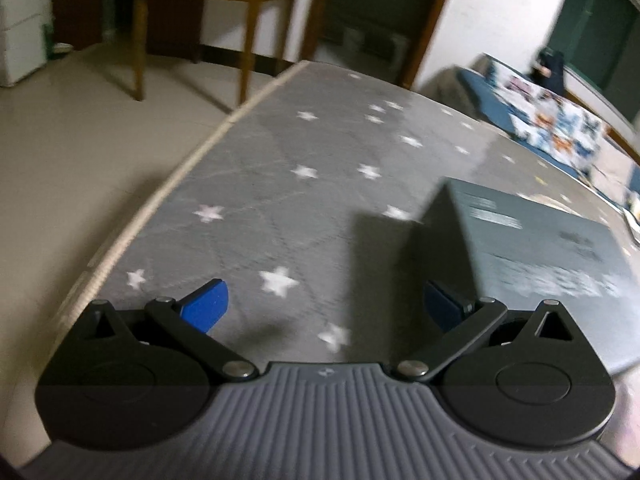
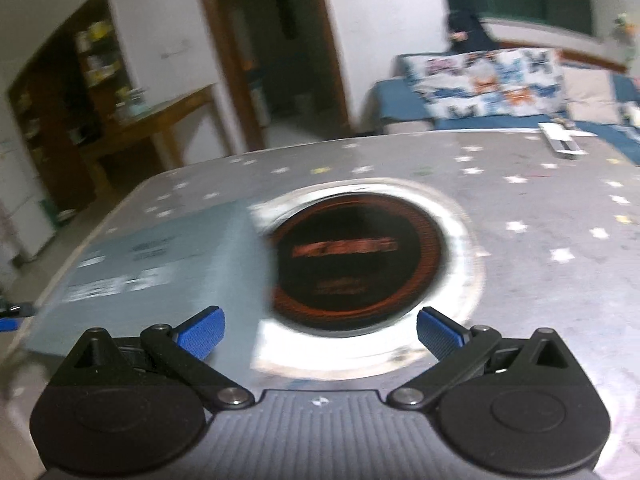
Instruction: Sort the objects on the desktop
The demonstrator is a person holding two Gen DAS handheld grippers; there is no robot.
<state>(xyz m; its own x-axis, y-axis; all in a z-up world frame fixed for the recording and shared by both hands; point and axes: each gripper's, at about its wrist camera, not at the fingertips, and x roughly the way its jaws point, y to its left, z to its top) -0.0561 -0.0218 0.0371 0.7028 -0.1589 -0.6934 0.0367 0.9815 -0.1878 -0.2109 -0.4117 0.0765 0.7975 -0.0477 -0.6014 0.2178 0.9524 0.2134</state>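
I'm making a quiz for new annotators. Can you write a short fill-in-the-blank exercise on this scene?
1. The tablecloth is grey with white ____.
2. Both the left gripper and the right gripper are ____, holding nothing.
3. In the right wrist view, the grey box lies to the ____ of the round disc.
4. The gripper pads are ____ in colour.

Missing words: stars; open; left; blue

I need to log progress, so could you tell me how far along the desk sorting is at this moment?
Nothing looks sorted yet. The grey box and the round black-and-orange disc with its white rim lie side by side on the star-patterned table cover, and a white item sits at the far edge. Both the left gripper and the right gripper are open and empty, so all the picking remains.
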